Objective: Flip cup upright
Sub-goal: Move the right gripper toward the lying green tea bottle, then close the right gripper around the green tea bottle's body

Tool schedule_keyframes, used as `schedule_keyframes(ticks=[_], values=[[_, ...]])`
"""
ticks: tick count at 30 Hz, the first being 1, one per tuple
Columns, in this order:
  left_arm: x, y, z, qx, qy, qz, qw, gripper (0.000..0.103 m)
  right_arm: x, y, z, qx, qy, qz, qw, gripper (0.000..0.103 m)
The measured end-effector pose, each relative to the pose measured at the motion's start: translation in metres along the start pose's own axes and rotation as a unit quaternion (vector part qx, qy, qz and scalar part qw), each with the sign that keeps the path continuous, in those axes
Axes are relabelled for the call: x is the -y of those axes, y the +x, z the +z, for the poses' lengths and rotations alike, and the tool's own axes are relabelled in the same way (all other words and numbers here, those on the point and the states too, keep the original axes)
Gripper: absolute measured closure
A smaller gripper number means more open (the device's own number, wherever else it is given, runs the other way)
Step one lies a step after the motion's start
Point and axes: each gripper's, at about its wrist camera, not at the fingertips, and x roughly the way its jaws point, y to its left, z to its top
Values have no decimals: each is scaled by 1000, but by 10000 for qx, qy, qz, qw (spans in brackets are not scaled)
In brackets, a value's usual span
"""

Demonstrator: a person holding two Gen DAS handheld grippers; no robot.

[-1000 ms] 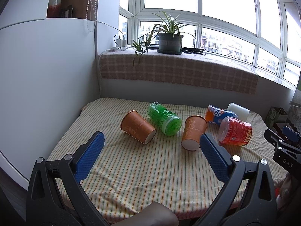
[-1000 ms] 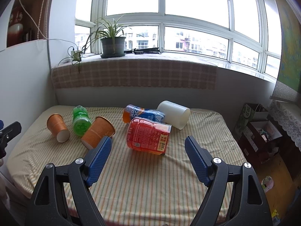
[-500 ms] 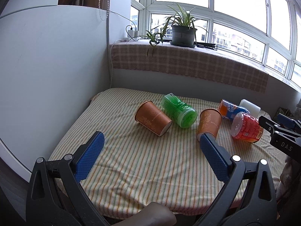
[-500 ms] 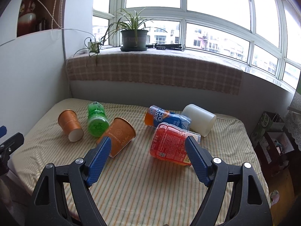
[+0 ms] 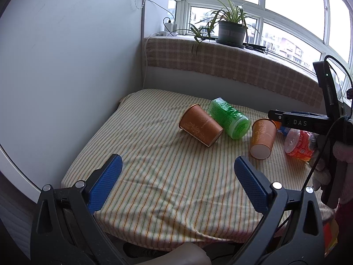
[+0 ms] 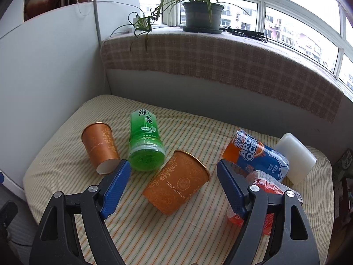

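1. A bed (image 6: 66, 154) covered in a yellow striped sheet carries everything; it sits in a corner, with a white wall along its left edge and a checked cloth hanging from the window ledge along its far edge.
2. Nearest the left edge lies an orange paper cup with gold patterning (image 6: 100, 146), on its side, base toward the near edge.
3. Just right of it, a green plastic tea bottle (image 6: 145, 145) lies on its side, close beside that cup.
4. Near the middle lies a second orange paper cup printed with gold flowers (image 6: 176, 183), also on its side. Its long axis runs diagonally, mouth toward the far right, base toward the near left.
5. Right of that lie an orange-and-blue drink bottle (image 6: 256, 154), a red bottle (image 6: 268, 186) and a white plastic cup (image 6: 295, 159).
6. The right tool (image 6: 173, 182) is spread wide and empty, with the middle cup framed between its blue pads; it is judged the nearer one for the flip.
7. The left tool (image 5: 177, 176) is likewise spread and empty, over the near left of the bed, well apart from both cups.
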Motion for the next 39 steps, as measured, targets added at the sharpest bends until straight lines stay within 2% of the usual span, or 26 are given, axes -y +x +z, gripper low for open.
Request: schedule_keyframes(ticks=[8, 14, 22, 28, 29, 31, 32, 39], values=[[-17, 2, -5, -116, -216, 111, 9996, 0, -10, 53, 33, -668, -71, 372, 9970, 23], [-26, 2, -8, -144, -326, 129, 9993, 0, -18, 93, 48, -1379, -157, 748, 9875, 23], [-38, 0, -9, -169, -450, 215, 9986, 0, -27, 141, 59, -2112, -324, 654, 9747, 23], [-44, 1, -9, -167, -491, 288, 9982, 0, -32, 158, 58, -2384, -317, 756, 9677, 24], [-44, 1, -9, -162, -486, 295, 9982, 0, -34, 159, 58, -2414, -317, 774, 9668, 26], [-44, 1, -8, -157, -479, 293, 9983, 0, -37, 165, 57, -2485, -351, 797, 9647, 40], [-43, 1, -8, -151, -477, 289, 9983, 0, -39, 168, 57, -2502, -361, 780, 9644, 43], [-42, -2, -6, -110, -450, 297, 9985, 0, -38, 165, 64, -2365, -258, 811, 9679, 43]])
